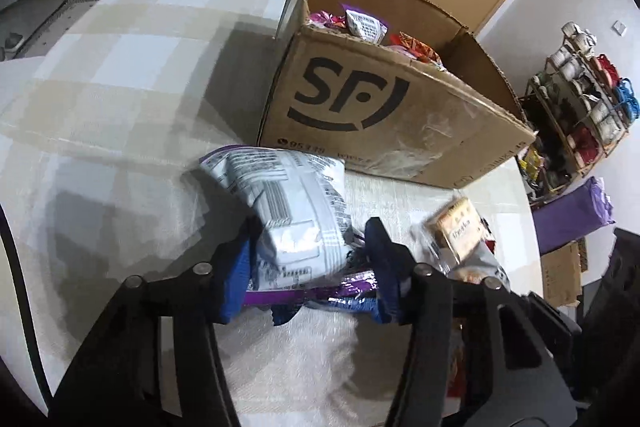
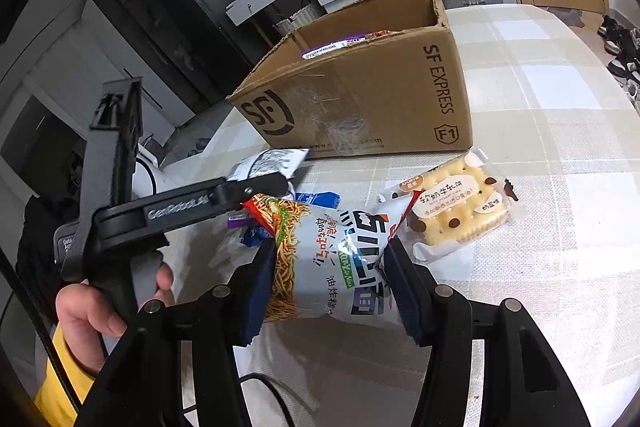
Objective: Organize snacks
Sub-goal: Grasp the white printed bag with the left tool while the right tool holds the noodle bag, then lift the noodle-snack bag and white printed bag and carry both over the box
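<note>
Silvery foil crinkles between my left gripper [image 1: 308, 259], whose blue pads [image 1: 234, 279] pinch the near end of a white-and-purple snack bag [image 1: 288, 203] lying on the checked tablecloth [image 1: 120, 67] in front of the cardboard box [image 1: 372, 115], already part-filled with snacks. Further right, my right gripper [image 2: 332, 283] is clamped on a noodle snack packet [image 2: 332, 259]. Just beside it a wrapped cracker pack [image 2: 456, 207] rests on the cloth near the box.
</note>
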`<state>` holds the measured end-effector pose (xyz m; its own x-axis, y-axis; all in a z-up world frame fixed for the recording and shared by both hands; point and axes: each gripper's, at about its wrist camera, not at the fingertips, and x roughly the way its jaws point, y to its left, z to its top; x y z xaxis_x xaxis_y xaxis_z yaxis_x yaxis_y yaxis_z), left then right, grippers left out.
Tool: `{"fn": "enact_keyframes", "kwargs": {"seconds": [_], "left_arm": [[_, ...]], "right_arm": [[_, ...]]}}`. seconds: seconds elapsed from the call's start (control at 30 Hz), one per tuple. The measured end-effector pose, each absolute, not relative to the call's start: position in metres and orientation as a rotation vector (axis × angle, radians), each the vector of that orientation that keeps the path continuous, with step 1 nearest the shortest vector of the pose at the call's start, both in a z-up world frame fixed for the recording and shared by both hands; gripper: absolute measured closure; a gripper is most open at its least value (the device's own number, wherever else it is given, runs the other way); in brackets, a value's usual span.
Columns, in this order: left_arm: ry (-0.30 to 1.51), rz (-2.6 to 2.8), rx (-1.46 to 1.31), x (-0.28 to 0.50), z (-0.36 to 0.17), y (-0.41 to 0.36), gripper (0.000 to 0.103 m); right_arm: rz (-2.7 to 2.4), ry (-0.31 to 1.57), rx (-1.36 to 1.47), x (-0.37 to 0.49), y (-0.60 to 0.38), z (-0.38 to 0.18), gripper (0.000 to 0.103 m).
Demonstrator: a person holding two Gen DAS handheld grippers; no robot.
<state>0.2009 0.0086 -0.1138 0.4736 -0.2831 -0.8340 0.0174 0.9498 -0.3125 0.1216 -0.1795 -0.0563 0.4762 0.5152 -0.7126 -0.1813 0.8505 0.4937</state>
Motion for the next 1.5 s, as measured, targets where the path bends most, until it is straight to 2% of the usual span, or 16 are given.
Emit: {"fn": "enact_keyframes", "kwargs": {"seconds": [0.07, 0.33, 0.73, 1.23, 1.5], "left_arm": [[1.061, -0.187, -0.267, 0.193, -0.112, 0.013, 0.066], [1.029, -0.219, -0.242, 0.168, -0.099, 0.025, 0.073], [1.001, -0.252, -0.248, 0.131, -0.081, 0.035, 0.073], [0.786, -0.29, -0.131, 0.025, -0.045, 0.021, 0.073], [0.754, -0.324, -0.084, -0.017, -0.033, 0.006, 0.073]], "right_arm": [[0.433, 0.987, 0.374, 0.12, -0.179, -0.056, 0.048], [0.445, 0.978, 0.358, 0.118, -0.178, -0.053, 0.048], [0.441, 0.965, 0.347, 0.112, -0.168, -0.049, 0.048], [0.43, 0.913, 0.402, 0.079, -0.182, -0.034, 0.048], [0.436, 0.86, 0.432, 0.051, -0.187, -0.016, 0.048]]}}
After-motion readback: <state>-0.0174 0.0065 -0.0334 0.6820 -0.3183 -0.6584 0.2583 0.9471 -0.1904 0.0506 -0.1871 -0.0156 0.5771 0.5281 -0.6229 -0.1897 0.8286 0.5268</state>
